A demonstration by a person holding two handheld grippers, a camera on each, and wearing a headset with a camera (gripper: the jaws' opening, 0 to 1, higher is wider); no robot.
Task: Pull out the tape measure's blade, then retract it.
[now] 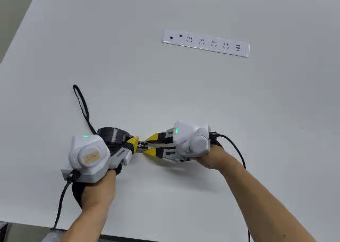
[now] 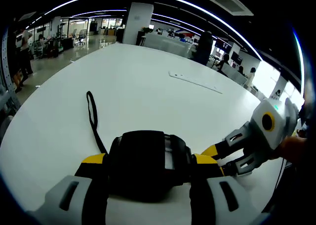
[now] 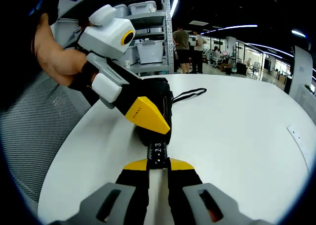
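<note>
Gripped the tape measure [image 1: 112, 134] with the left gripper [image 2: 149, 159] on the counter [image 1: 239, 103] and pinched its short blade [image 3: 158, 148], at three o'clock, with the right gripper [image 3: 158, 164].

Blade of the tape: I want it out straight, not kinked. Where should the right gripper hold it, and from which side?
Its free end, head-on, facing the mouth of the case. The blade leaves it as a short flat strip, so the right gripper, in line with it, can probably draw straight back while the left gripper clamps the case.
</note>
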